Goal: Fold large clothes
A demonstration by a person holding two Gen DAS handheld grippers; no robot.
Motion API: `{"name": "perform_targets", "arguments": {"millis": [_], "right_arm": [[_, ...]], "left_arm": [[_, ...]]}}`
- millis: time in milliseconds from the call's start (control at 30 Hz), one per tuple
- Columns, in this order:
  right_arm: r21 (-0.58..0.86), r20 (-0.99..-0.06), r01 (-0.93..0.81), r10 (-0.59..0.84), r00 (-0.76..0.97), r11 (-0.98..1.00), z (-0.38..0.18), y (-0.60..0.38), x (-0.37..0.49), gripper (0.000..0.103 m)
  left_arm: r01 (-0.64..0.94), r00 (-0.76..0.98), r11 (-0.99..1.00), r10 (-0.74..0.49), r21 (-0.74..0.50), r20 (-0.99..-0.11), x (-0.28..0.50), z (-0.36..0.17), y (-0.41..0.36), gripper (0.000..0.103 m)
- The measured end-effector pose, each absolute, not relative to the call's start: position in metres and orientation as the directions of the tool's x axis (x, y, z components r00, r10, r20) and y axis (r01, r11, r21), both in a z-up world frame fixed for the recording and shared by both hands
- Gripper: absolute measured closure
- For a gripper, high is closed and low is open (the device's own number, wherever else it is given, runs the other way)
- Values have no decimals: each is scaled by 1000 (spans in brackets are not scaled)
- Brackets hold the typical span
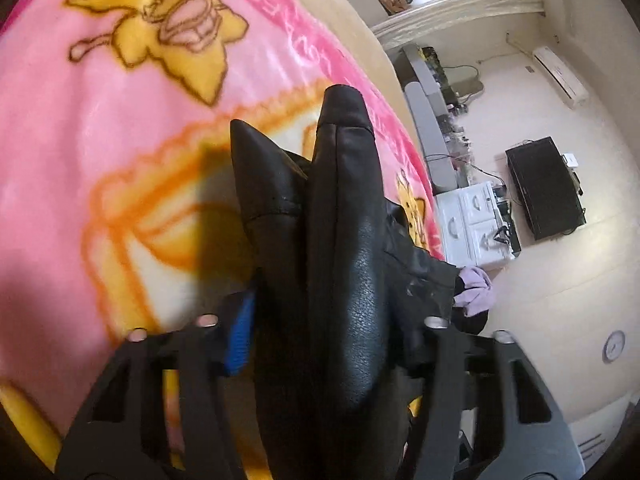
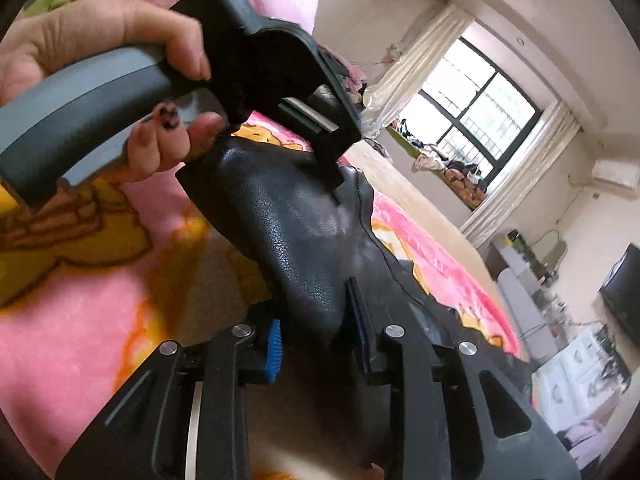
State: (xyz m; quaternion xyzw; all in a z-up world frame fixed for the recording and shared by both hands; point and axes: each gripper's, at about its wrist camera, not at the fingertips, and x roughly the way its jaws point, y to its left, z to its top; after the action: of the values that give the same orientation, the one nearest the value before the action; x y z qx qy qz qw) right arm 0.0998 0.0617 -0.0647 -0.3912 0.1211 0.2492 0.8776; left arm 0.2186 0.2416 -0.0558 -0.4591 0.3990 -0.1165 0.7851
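A black leather garment [image 1: 344,248] is bunched in thick folds between my left gripper's [image 1: 328,340] fingers and lifted above the pink cartoon blanket [image 1: 100,140]. The left gripper is shut on it. In the right wrist view the same garment [image 2: 304,248] runs between my right gripper's [image 2: 320,344] blue pads [image 2: 274,350], which are shut on it. The person's hand [image 2: 100,40] holds the left gripper's grey handle [image 2: 72,100] just beyond, and that gripper [image 2: 336,172] clamps the garment's far end.
The blanket covers a bed with a beige edge [image 1: 340,20]. Beyond it are a window with curtains [image 2: 476,120], a white cabinet [image 1: 472,224], a black TV [image 1: 544,188] and a lilac cloth [image 1: 476,288].
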Motion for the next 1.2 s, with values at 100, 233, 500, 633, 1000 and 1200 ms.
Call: {"name": "perform_targets", "arguments": {"millis": [100, 233, 500, 633, 1000, 1200], "right_arm": [[-592, -397, -536, 361, 844, 601, -53, 53, 96, 77], [-427, -376, -548, 410, 831, 720, -21, 20, 96, 78], [-157, -266, -456, 407, 874, 876, 31, -78, 96, 80], [-45, -266, -393, 368, 891, 918, 36, -129, 103, 82], [416, -413, -236, 413, 812, 878, -11, -239, 140, 82], [705, -431, -110, 547, 718, 701, -46, -283, 159, 67]], "left_arm": [[-163, 683, 603, -502, -781, -530, 209, -30, 228, 76], [-105, 732, 691, -433, -715, -526, 201, 23, 189, 78], [67, 752, 811, -425, -582, -505, 214, 109, 80, 77], [134, 724, 837, -448, -531, -524, 230, 123, 16, 77], [183, 680, 881, -434, -435, -592, 255, 106, -72, 68], [23, 650, 953, -245, -303, -720, 255, 40, -43, 62]]}}
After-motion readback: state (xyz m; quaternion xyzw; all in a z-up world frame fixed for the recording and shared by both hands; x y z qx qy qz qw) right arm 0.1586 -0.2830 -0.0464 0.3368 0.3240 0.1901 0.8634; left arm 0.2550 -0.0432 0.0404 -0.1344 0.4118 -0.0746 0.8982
